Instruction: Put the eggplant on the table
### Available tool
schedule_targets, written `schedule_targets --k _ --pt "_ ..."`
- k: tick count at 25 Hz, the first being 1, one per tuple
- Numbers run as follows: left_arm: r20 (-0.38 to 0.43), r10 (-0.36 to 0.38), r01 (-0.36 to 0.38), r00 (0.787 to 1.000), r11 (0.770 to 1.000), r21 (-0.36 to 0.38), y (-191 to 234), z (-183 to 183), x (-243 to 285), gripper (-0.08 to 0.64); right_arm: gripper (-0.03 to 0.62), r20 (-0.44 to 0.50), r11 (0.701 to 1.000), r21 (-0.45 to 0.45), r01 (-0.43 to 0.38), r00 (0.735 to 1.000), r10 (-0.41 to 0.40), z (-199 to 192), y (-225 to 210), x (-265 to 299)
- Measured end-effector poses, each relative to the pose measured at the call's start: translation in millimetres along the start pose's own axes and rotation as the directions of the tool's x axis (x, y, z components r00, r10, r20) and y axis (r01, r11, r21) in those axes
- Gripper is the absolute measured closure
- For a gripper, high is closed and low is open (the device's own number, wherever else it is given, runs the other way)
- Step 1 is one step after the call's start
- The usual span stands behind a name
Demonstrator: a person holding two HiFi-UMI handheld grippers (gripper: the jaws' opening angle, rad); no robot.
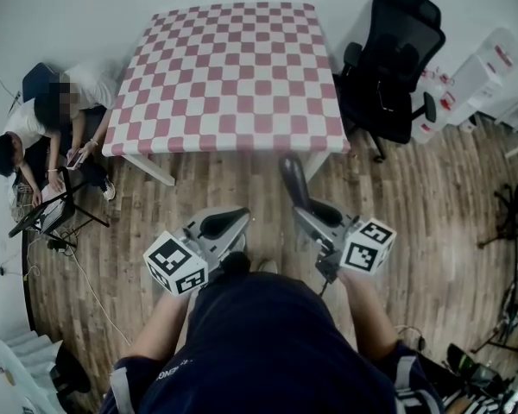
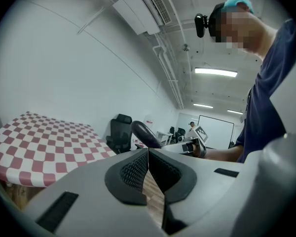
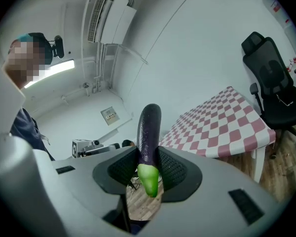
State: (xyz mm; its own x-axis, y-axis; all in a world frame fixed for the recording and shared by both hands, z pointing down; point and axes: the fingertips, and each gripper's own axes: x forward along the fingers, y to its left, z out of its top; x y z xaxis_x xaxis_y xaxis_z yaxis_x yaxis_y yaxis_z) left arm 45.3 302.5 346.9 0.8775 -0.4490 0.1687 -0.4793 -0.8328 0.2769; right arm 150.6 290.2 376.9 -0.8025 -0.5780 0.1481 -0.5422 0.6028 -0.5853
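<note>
A dark purple eggplant point(image 1: 293, 179) with a green stem end point(image 3: 149, 179) stands between the pads of my right gripper point(image 1: 309, 210), which is shut on it. In the right gripper view the eggplant point(image 3: 149, 130) rises upright out of that gripper point(image 3: 149, 154). The eggplant hangs over the wooden floor just short of the near edge of the pink-and-white checkered table point(image 1: 233, 67). My left gripper point(image 1: 235, 221) is beside it at the left, shut with nothing in it; in the left gripper view its pads point(image 2: 138, 169) meet. From that view the eggplant point(image 2: 145, 134) and the table point(image 2: 39, 142) also show.
A black office chair point(image 1: 393, 59) stands by the table's right side. Two people point(image 1: 52, 136) sit on the floor at the left, with a stand and cables nearby. White boxes point(image 1: 475, 76) stand at the far right. Wooden floor lies between me and the table.
</note>
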Motion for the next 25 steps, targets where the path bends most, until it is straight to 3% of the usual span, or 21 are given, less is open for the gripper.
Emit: schedule_targets --k 11,25 --pt "0.006 -0.024 0.024 1.0 0.998 -0.051 74 6 36 0.532 0.454 -0.058 0.999 0.01 0.035 0.998 -0.034 24 -48 52" --pt "-0.018 -0.026 0.025 0.999 0.996 -0.084 272 52 55 0.532 0.454 -0.125 0.995 0.056 0.08 0.99 -0.072 90 -127 223"
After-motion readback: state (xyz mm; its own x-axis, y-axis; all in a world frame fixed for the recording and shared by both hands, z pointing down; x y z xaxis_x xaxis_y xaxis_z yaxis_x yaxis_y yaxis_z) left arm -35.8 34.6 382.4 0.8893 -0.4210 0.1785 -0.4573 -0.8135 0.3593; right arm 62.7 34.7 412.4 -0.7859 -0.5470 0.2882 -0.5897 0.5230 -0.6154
